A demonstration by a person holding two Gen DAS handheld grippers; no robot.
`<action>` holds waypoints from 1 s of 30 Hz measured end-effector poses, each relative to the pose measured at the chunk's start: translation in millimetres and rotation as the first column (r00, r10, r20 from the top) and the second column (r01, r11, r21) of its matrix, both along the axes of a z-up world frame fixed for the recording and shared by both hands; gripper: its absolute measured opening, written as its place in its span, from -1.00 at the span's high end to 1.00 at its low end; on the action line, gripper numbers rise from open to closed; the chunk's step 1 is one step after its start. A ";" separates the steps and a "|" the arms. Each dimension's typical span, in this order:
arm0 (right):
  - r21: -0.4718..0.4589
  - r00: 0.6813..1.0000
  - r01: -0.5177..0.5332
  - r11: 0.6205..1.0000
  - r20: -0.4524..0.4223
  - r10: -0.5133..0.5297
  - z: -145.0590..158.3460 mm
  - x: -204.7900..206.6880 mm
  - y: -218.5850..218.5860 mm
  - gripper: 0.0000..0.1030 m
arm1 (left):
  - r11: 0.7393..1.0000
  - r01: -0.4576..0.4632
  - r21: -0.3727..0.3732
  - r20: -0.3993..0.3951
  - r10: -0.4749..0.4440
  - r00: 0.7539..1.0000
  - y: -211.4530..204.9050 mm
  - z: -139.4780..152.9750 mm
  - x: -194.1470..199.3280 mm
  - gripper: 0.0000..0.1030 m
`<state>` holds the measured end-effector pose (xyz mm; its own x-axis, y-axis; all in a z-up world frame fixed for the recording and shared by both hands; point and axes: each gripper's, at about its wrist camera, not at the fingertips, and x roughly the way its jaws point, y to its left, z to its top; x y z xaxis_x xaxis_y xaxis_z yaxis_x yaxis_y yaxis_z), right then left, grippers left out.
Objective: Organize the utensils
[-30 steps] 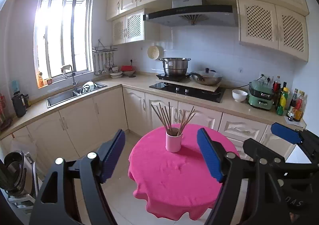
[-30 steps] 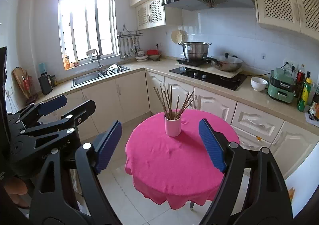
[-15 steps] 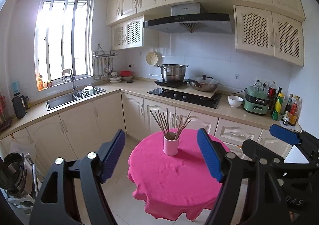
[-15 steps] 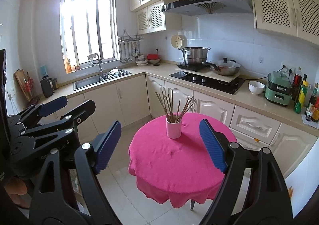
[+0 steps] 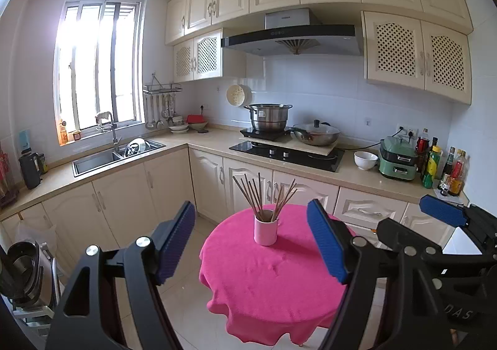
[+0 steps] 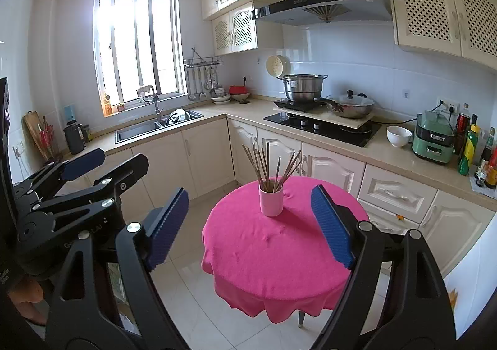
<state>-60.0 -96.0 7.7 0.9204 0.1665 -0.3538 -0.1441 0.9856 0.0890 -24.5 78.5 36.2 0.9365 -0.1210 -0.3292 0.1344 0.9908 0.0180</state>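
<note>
Left wrist view
Left gripper (image 5: 251,244): jaws wide apart, nothing between the pads, well short of the cup.
Cup (image 5: 265,230): pink, upright on the pink tablecloth (image 5: 273,281), near its far edge.
Chopsticks (image 5: 264,194): standing in the cup, fanned out (dark brown).

Right wrist view
Right gripper (image 6: 250,224): jaws wide, empty, well short of the cup (image 6: 271,201).
Left gripper (image 6: 102,163): well left of the cup.

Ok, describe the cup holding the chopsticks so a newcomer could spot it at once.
Find the round table under a pink cloth in the middle of the kitchen floor. On its far half stands a small pale pink cup with brown chopsticks fanning out of it. It is the only thing on the table.
</note>
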 end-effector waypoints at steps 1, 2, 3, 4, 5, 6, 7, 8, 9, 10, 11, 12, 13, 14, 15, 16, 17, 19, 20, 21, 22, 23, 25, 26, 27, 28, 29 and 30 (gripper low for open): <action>0.002 1.000 0.000 1.000 0.000 0.000 0.0 -0.2 -0.2 -0.56 | 1.000 0.001 -0.001 0.000 -0.001 1.000 -0.2 0.4 0.2 -0.42; 0.003 1.000 0.000 1.000 0.001 0.000 0.0 -0.2 -0.7 -0.56 | 1.000 0.001 -0.001 0.001 -0.001 1.000 -0.4 0.3 0.0 -0.42; 0.002 1.000 0.001 1.000 0.002 -0.001 0.2 0.0 -0.5 -0.57 | 1.000 0.000 0.000 0.002 0.000 1.000 -0.9 0.6 0.2 -0.42; 0.002 1.000 0.001 1.000 0.001 -0.001 0.2 0.2 -0.6 -0.57 | 1.000 -0.001 0.001 0.001 0.001 1.000 -0.7 0.9 -0.1 -0.42; 0.003 1.000 0.000 1.000 -0.001 0.000 0.1 0.3 -0.6 -0.57 | 1.000 0.000 0.000 -0.001 0.000 1.000 -0.7 1.0 -0.1 -0.42; 0.004 1.000 -0.001 1.000 -0.001 0.001 0.4 0.3 -1.0 -0.57 | 1.000 0.001 -0.001 -0.001 -0.001 1.000 -0.8 1.1 -0.1 -0.42; 0.004 1.000 -0.001 1.000 -0.001 0.001 0.6 0.1 -1.3 -0.57 | 1.000 0.000 -0.001 0.000 0.000 1.000 -0.8 1.2 -0.2 -0.42; 0.004 1.000 -0.001 1.000 -0.002 0.001 0.7 0.1 -1.2 -0.57 | 1.000 -0.001 0.000 0.000 0.001 1.000 -1.1 1.3 -0.2 -0.42; 0.004 1.000 -0.001 1.000 -0.002 0.001 0.6 0.0 -1.3 -0.57 | 1.000 -0.002 0.001 0.000 0.002 1.000 -1.1 1.4 -0.1 -0.42; 0.005 1.000 -0.001 1.000 -0.003 0.001 0.4 -0.1 -1.5 -0.57 | 1.000 -0.002 0.001 -0.001 0.002 1.000 -1.3 1.4 0.3 -0.42; 0.006 1.000 -0.002 1.000 -0.004 0.002 0.2 0.0 -1.9 -0.57 | 1.000 -0.001 0.001 -0.002 0.001 1.000 -1.4 1.2 0.4 -0.42; 0.007 1.000 -0.003 1.000 -0.005 0.003 0.1 0.1 -2.3 -0.57 | 1.000 0.000 0.002 -0.003 0.000 1.000 -1.2 0.9 0.3 -0.42; 0.007 1.000 -0.004 1.000 -0.006 0.004 -0.2 0.5 -2.5 -0.57 | 1.000 0.001 0.002 -0.003 -0.001 1.000 -1.1 0.7 0.2 -0.42; 0.008 1.000 -0.004 1.000 -0.007 0.005 0.0 1.1 -3.0 -0.57 | 1.000 0.001 0.004 -0.003 0.000 1.000 -1.1 0.6 0.0 -0.42; 0.010 1.000 -0.005 1.000 -0.008 0.005 -0.3 1.1 -3.0 -0.57 | 1.000 -0.001 0.004 -0.003 0.001 1.000 -0.9 0.4 -0.2 -0.42; 0.012 1.000 -0.005 1.000 -0.009 0.006 -0.6 1.4 -2.9 -0.57 | 1.000 -0.002 0.004 -0.003 0.002 1.000 -0.9 0.0 0.6 -0.42; 0.012 1.000 -0.006 1.000 -0.010 0.006 -0.8 1.4 -2.6 -0.57 | 1.000 -0.002 0.005 -0.004 0.002 1.000 -1.1 -0.1 0.6 -0.42; 0.013 1.000 -0.005 1.000 -0.012 0.005 -0.4 2.4 -2.7 -0.57 | 1.000 -0.002 0.005 -0.007 0.002 1.000 -1.2 -0.4 1.4 -0.42; 0.013 1.000 -0.005 1.000 -0.012 0.006 -0.4 2.4 -2.7 -0.57 | 1.000 -0.002 0.005 -0.007 0.002 1.000 -1.0 -0.6 1.2 -0.42; 0.013 1.000 -0.005 1.000 -0.012 0.005 -0.5 2.4 -2.7 -0.57 | 1.000 -0.003 0.005 -0.008 0.003 1.000 -0.5 -1.2 0.9 -0.42; 0.013 1.000 -0.004 1.000 -0.014 0.005 -0.6 2.5 -2.6 -0.57 | 1.000 -0.003 0.005 -0.009 0.003 1.000 -0.4 -0.9 1.2 -0.42; 0.015 1.000 -0.004 1.000 -0.016 0.004 -0.8 2.6 -2.9 -0.58 | 1.000 -0.003 0.005 -0.010 0.003 1.000 -0.8 -0.9 1.5 -0.42; 0.017 1.000 -0.004 1.000 -0.018 0.004 -2.2 3.0 -2.2 -0.58 | 1.000 -0.002 0.005 -0.013 0.002 1.000 -0.2 -1.2 1.9 -0.42; 0.017 1.000 -0.002 1.000 -0.020 0.003 -2.8 3.0 -2.1 -0.59 | 1.000 -0.002 0.005 -0.014 0.002 1.000 0.4 -1.5 1.8 -0.42; 0.017 1.000 -0.002 1.000 -0.022 0.003 -3.8 3.3 -2.1 -0.59 | 1.000 -0.003 0.006 -0.015 0.003 1.000 0.6 -2.3 1.7 -0.42; 0.018 1.000 -0.002 1.000 -0.023 0.003 -4.3 3.5 -2.1 -0.59 | 1.000 -0.003 0.005 -0.016 0.003 1.000 1.0 -3.0 1.9 -0.42; 0.019 1.000 -0.002 1.000 -0.024 0.003 -4.7 3.5 -1.4 -0.59 | 1.000 -0.003 0.005 -0.016 0.003 1.000 1.1 -3.1 1.8 -0.42; 0.019 1.000 -0.003 1.000 -0.025 0.003 -5.1 3.7 -1.2 -0.59 | 1.000 -0.003 0.005 -0.016 0.003 1.000 1.1 -3.1 1.8 -0.42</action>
<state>-56.4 -97.2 2.6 0.9106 0.1762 -0.3739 -0.1444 0.9832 0.1115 -22.7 79.7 33.1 0.9313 -0.1168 -0.3449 0.1320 0.9910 0.0209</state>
